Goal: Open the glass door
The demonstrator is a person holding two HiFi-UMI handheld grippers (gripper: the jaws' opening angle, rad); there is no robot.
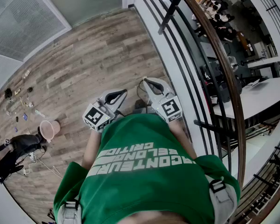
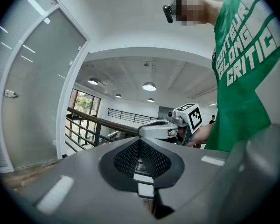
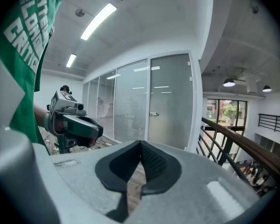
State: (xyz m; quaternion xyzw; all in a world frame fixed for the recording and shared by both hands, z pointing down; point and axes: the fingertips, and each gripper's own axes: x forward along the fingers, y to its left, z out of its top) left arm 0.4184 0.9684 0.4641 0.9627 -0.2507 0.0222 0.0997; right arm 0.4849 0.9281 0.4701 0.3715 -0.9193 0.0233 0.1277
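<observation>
Right gripper view: glass door [image 3: 170, 101] well ahead; left tongs [image 2: 140, 143] and right tongs [image 3: 141, 144] both closed, empty. Best approach squarely, parting one pair at the handle [image 3: 152, 114].

I get bright, even light from a ceiling strip [image 3: 99, 20] and round lamps [image 2: 149, 86]; both gripper views bend hard and darken at the edges.

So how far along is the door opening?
Nothing looks done yet: the glass door appears closed, its handle untouched. In hand: the left tool and right tool are both shut and empty, held near the person's green shirt, away from the door. Left: approach, grip the handle, open it.
</observation>
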